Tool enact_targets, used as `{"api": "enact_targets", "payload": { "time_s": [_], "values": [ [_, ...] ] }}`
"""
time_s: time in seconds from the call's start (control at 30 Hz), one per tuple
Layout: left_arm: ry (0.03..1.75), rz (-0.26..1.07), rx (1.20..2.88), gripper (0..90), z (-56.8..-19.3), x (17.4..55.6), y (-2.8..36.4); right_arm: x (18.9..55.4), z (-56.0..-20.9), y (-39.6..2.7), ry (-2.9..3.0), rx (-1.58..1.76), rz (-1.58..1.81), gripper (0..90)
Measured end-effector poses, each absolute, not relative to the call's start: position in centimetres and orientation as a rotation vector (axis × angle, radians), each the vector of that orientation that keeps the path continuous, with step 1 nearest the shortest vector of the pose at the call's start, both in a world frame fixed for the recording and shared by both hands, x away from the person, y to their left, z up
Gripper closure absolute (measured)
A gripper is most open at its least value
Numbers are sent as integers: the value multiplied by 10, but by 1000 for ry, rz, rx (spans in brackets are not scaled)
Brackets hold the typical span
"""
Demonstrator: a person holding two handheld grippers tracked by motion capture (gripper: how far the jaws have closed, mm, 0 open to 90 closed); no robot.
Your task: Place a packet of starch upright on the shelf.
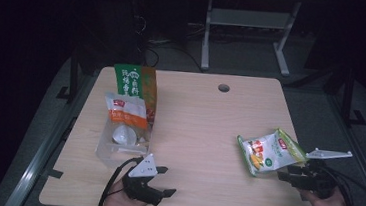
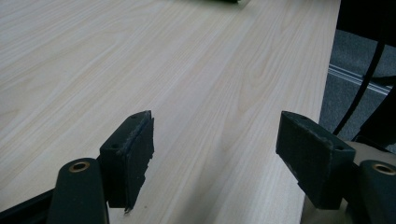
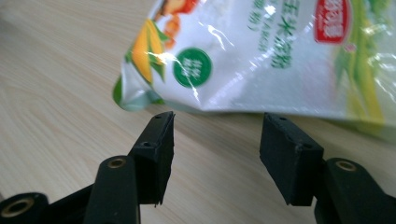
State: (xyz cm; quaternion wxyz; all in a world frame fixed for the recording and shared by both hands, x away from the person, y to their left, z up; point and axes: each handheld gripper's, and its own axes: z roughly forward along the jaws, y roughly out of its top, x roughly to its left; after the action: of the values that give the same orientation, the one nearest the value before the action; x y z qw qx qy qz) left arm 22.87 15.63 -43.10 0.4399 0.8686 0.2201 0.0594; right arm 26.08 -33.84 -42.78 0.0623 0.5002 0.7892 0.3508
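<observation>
A white and green pouch with a corn picture [image 1: 269,152] lies on the right side of the wooden table [image 1: 199,124]. My right gripper [image 1: 286,174] sits just in front of it, open, and the pouch's edge [image 3: 261,60] lies right beyond the jaw tips without touching them. At the table's front left my left gripper [image 1: 164,180] is open over bare wood [image 2: 187,70], holding nothing. Behind it lies a clear bag with an orange and white label [image 1: 123,128]. A green and orange bag [image 1: 136,86] stands behind that.
A round cable hole [image 1: 224,88] is in the table near the far edge. The table's right edge [image 2: 327,79] runs close to the left gripper's right jaw. Cables trail from both grippers toward the person's hands at the front edge.
</observation>
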Motion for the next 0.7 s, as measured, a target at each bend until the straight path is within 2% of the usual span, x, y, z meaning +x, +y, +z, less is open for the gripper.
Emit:
{"api": "enact_targets", "payload": {
  "time_s": [0.27, 0.7],
  "values": [
    [547, 152, 2156, 273, -431, 228, 155, 263, -439, -351, 2331, 1607, 1055, 389],
    [539, 158, 2164, 273, -431, 228, 154, 291, -452, -358, 2295, 1694, 1162, 330]
  ]
}}
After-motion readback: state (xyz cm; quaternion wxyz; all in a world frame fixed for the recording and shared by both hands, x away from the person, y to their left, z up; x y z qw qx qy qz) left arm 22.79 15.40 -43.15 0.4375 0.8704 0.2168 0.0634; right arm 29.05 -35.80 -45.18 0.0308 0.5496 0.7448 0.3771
